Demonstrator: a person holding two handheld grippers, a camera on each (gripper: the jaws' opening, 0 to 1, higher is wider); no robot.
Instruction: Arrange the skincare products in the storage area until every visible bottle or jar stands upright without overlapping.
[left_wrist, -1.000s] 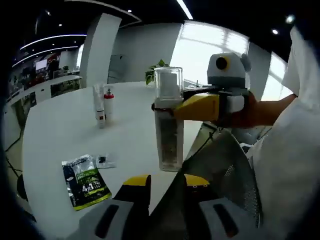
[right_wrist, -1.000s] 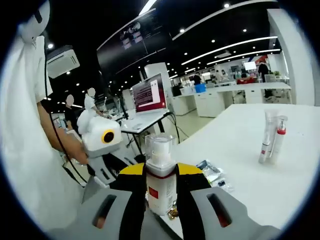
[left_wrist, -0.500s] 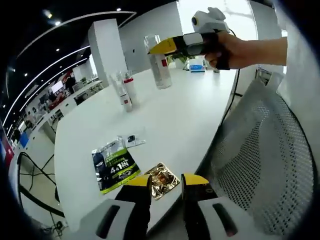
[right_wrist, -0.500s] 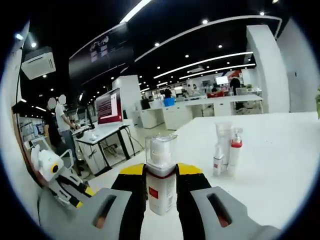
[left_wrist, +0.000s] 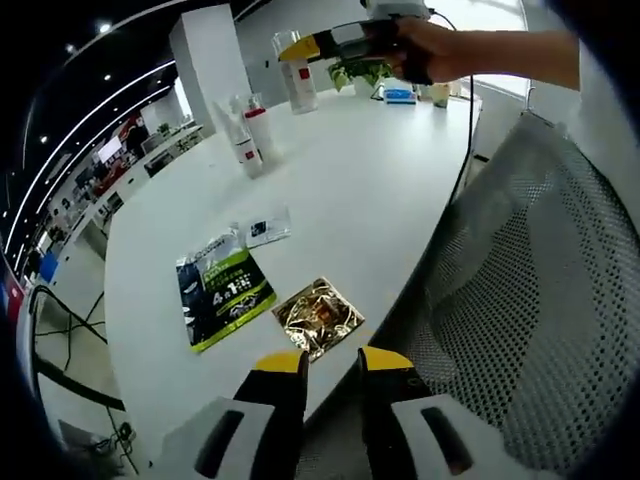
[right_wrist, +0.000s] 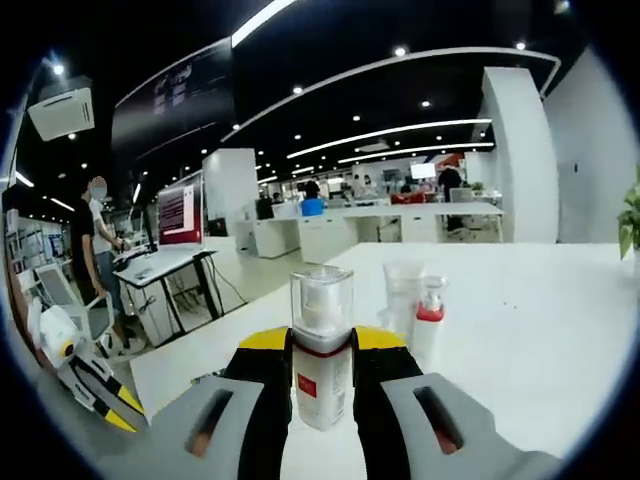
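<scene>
Since 1 s ago we've carried the pump bottle (right_wrist: 322, 345) from the table's near edge out over the white table (left_wrist: 380, 190), w/ the right gripper (right_wrist: 322, 385) clenched on it, upright, now close to the two standing bottles (right_wrist: 415, 320). Likely next: set it down beside them, not touching. Left gripper (left_wrist: 325, 365) hangs empty, jaws apart, at the table edge. Count: 3 bottles, 1 green sachet (left_wrist: 222, 293), 1 gold sachet (left_wrist: 318, 316), 1 small clear packet (left_wrist: 262, 229).

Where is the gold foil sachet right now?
In the left gripper view, the gold foil sachet lies flat near the white table's edge, just ahead of the left gripper, beside the green-and-black packet.
</scene>
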